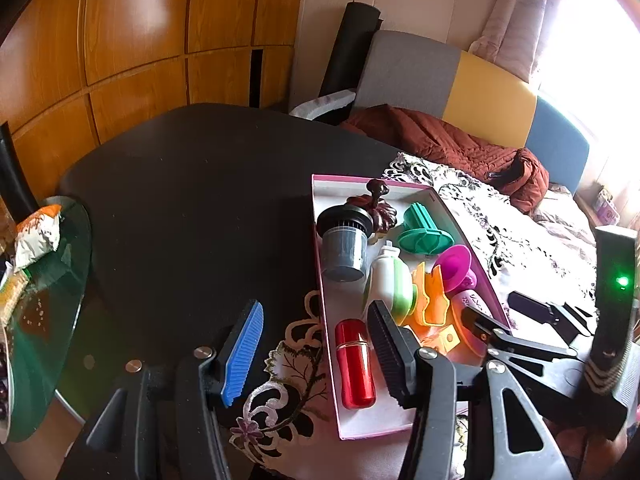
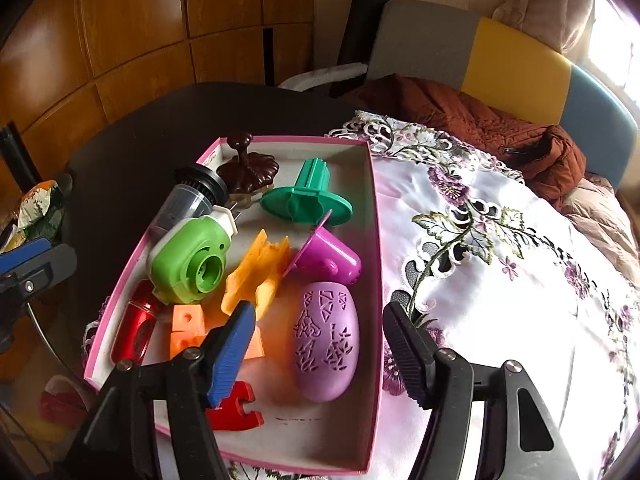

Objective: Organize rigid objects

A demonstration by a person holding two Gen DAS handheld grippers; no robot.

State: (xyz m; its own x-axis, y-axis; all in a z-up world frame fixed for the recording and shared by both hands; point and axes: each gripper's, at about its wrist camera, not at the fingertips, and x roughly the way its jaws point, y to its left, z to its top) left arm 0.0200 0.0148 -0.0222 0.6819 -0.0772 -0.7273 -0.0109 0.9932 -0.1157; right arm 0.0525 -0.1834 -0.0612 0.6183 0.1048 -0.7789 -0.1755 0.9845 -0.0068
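A pink-rimmed box holds everything: lilac patterned egg lying at 5 o'clock, green round gadget at 9, teal flanged piece at 12, red cylinder along the 8 o'clock wall.

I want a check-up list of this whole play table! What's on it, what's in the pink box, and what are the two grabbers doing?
Surface: dark table, partly under a flowered cloth.
Job's things: pink-rimmed box holds a purple egg-shaped shell, green-and-white reel, teal flanged piece, magenta cup, red cylinder, orange pieces, red puzzle piece, grey-capped jar, brown knob.
Clutter: snack packets on a glass side table.
Grippers: left gripper open, empty; right gripper open, over the egg-shaped shell.
Cables: nothing seen.
Surroundings: wooden wardrobe, bed with a rust-brown quilted jacket.
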